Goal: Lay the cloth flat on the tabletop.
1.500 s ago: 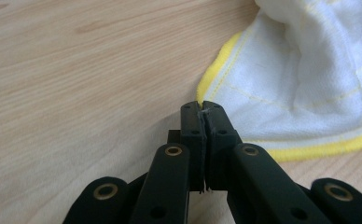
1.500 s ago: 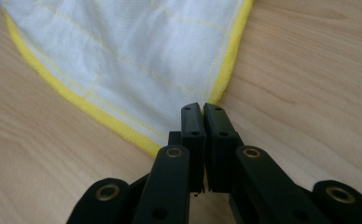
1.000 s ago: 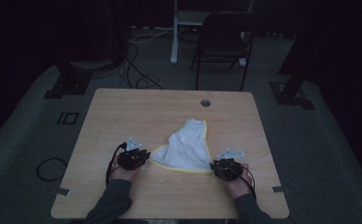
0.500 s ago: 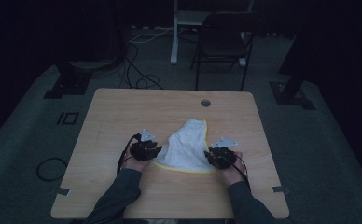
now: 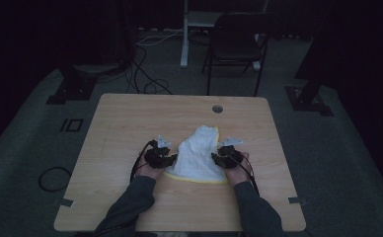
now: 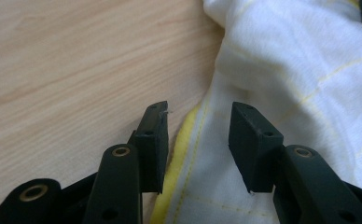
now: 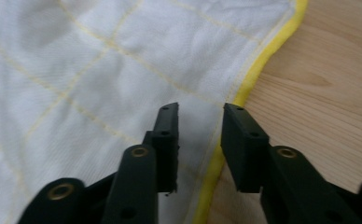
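Observation:
A white cloth (image 5: 198,158) with thin yellow lines and a yellow hem lies bunched into a narrow heap on the wooden table (image 5: 130,118). My left gripper (image 5: 169,159) is at the cloth's left edge and my right gripper (image 5: 220,159) at its right edge. In the left gripper view my left gripper (image 6: 198,112) stands open over the hem of the cloth (image 6: 286,60); its jaws have just been opening, and the pads do not press on the fabric. The right gripper (image 7: 201,109) is likewise open above the yellow hem of the cloth (image 7: 100,60), its jaws also just opening.
A round cable hole (image 5: 217,108) sits near the table's far edge. Beyond the table stand a dark chair (image 5: 236,44) and a white post (image 5: 184,34), with cables on the floor. Both forearms rest over the table's near edge.
Both hands have moved inward toward each other, pushing the cloth's near corners together so it is narrower and more heaped. Both grippers' jaws stand apart over the hem now.

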The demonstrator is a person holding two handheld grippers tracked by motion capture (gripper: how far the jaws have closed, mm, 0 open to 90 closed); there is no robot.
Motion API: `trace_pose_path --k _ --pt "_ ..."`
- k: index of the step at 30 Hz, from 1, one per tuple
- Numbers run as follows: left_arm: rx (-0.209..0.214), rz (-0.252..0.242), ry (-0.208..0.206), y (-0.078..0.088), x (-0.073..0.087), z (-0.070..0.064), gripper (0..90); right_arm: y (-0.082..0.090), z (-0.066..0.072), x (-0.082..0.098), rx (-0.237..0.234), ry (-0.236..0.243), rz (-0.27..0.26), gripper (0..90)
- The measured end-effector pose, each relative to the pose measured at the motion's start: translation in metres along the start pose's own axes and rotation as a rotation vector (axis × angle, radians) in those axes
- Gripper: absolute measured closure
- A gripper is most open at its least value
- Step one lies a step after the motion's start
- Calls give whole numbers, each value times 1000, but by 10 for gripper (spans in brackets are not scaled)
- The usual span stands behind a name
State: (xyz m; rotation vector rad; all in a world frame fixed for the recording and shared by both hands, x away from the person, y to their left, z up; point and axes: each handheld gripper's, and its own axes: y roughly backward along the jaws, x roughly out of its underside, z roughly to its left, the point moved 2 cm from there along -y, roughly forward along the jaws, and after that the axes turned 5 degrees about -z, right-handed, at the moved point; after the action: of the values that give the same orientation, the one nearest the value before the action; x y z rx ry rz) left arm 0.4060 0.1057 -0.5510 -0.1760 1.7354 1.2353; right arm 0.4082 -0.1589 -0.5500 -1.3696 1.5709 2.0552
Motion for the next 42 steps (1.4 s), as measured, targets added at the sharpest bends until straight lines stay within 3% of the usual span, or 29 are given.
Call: trace_pose_path --k 4,5,6,8,11,15,27,33,39,41,42 --pt "-13 -11 3 0 2 0 602 -3 -2 0 -8 -13 5 679" --pt "-15 -10 3 0 2 0 656 -2 -3 -1 -8 -13 14 744" --pt "-16 -9 5 1 2 0 656 -2 -3 -1 -8 -13 14 744" --pt "-12 -4 9 1 2 0 785 -2 -4 -2 -18 -19 23 856" --pt "-10 7 11 3 2 1 856 -1 -4 -1 -32 -15 29 877" --pt "-25 9 20 5 3 3 867 4 -6 1 -30 -16 37 885" --pt "-54 -18 101 23 19 15 873 23 -4 15 -12 -4 59 888" --pt "-66 -37 133 34 23 21 876 35 -5 20 -8 -24 57 888" --pt "-48 -58 148 45 28 13 875 41 -3 25 -8 -18 74 886" --pt "-48 -58 132 48 31 7 875 40 -1 27 -2 -14 89 851" --pt "-48 -57 130 48 32 6 874 40 0 26 12 -12 82 779"
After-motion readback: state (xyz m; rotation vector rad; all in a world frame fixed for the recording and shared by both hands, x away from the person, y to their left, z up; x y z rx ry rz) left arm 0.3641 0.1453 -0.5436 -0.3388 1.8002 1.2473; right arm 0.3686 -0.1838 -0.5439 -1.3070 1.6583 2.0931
